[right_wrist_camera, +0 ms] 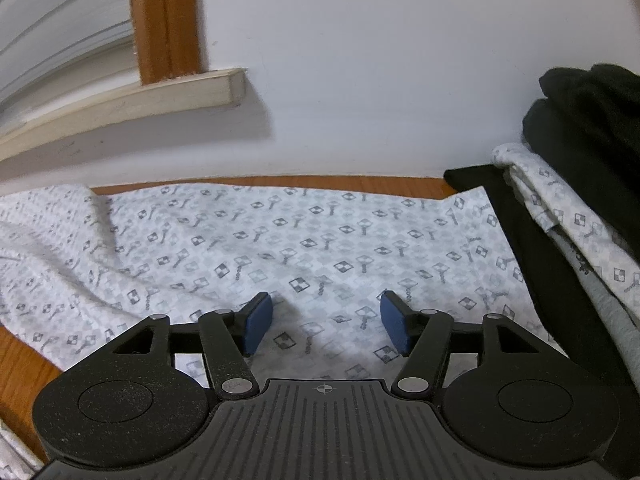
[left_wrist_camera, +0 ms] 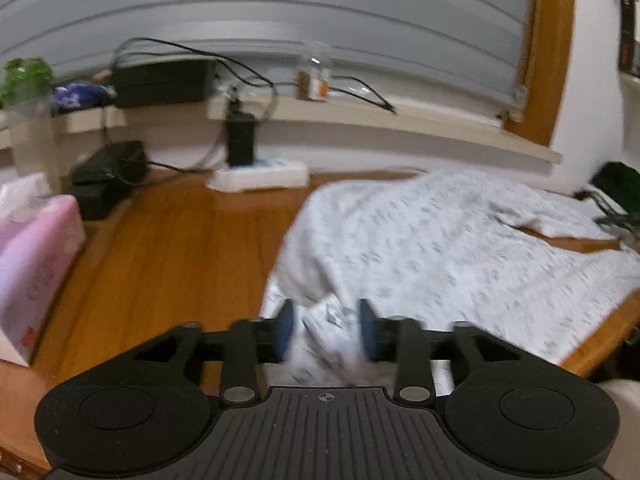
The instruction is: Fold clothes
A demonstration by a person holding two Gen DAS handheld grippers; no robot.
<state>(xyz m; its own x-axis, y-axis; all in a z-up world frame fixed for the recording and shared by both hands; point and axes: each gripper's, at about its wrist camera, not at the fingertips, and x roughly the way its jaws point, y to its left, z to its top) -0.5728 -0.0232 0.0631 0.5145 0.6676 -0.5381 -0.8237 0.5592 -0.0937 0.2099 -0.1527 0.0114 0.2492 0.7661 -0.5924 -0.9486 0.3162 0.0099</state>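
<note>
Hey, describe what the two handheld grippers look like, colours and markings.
Both match: the left gripper and right gripper have matte black bodies with ribbed centres, round side discs, silver pivot pins, a small crosshair mark, and black linkage fingers tipped with blue pads.

Soft printed cotton-like cloth garment, glossy orange wood floor, matt black plastic gripper

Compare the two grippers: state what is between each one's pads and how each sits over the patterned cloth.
The left gripper has bunched patterned cloth between its pads; the right gripper has nothing between its. The left's cloth rises crumpled; under the right it lies flat. Both have blue pads.
</note>
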